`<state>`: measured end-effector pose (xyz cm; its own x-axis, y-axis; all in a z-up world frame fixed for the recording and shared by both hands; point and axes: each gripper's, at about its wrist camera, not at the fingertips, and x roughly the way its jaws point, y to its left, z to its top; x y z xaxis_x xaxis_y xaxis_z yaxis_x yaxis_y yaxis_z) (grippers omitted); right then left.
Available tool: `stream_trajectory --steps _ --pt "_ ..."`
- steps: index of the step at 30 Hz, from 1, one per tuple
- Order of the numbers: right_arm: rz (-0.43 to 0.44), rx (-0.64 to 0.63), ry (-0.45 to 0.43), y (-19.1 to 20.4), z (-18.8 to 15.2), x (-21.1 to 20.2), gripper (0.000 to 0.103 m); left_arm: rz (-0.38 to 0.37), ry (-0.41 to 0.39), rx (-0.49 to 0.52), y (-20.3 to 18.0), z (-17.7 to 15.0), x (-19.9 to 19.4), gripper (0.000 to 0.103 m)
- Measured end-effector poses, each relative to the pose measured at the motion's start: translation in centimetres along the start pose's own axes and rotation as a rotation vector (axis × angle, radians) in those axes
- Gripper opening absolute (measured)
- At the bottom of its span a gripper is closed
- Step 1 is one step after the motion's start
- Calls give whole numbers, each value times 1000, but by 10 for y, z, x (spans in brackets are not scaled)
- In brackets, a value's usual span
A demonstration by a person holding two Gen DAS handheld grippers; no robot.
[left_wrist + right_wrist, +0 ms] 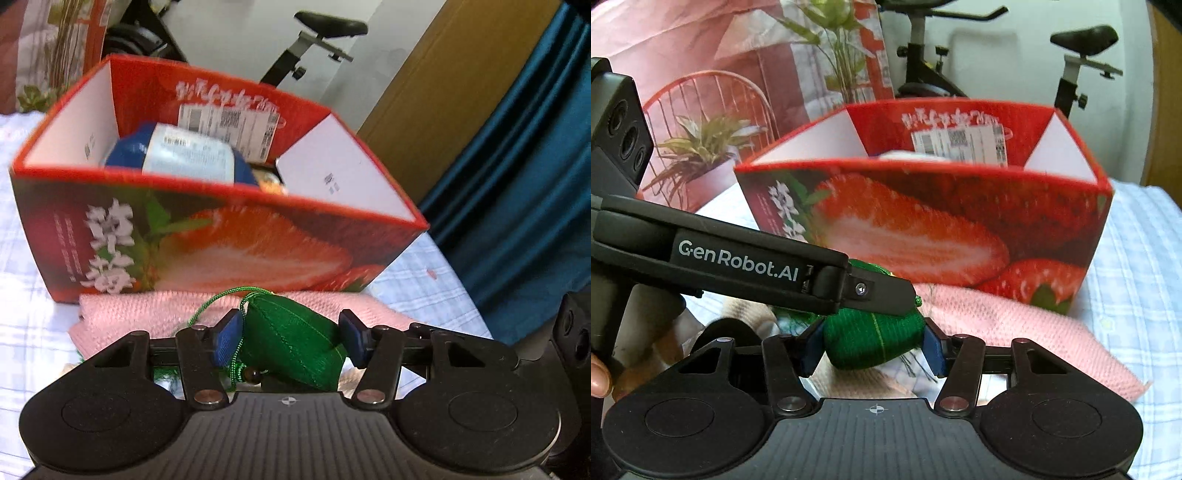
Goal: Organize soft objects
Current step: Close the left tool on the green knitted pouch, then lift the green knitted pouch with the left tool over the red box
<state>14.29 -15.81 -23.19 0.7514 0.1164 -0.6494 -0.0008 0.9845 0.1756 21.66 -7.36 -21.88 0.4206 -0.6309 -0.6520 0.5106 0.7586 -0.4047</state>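
A green fabric pouch (295, 347) with a green cord sits between the blue pads of my left gripper (291, 338), which is shut on it. In the right wrist view the same pouch (871, 341) is also pinched between the pads of my right gripper (873, 349); the left gripper's black finger (871, 291) crosses over it. Both hold it low over a pink knitted cloth (155, 314), in front of a red strawberry-print box (221, 243). The box (923, 229) holds a blue and white packet (188, 157).
A light checked bedsheet (424, 277) covers the surface. A teal curtain (524, 177) hangs at right. An exercise bike (1082, 62) and a printed bag with plants (713, 122) stand behind the box. A cream soft item (750, 310) lies at left.
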Motion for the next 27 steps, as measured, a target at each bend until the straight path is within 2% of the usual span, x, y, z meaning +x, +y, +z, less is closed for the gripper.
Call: stream_trajectory --steps 17,21,27 --pt "6 -126 -172 30 62 -54 50 -7 -192 71 -26 41 -70 59" --pt "10 -151 -203 34 80 -63 50 -23 -246 86 -29 60 -80 59" --pt "14 -193 -279 33 127 -72 50 -44 -345 101 -29 103 -90 59"
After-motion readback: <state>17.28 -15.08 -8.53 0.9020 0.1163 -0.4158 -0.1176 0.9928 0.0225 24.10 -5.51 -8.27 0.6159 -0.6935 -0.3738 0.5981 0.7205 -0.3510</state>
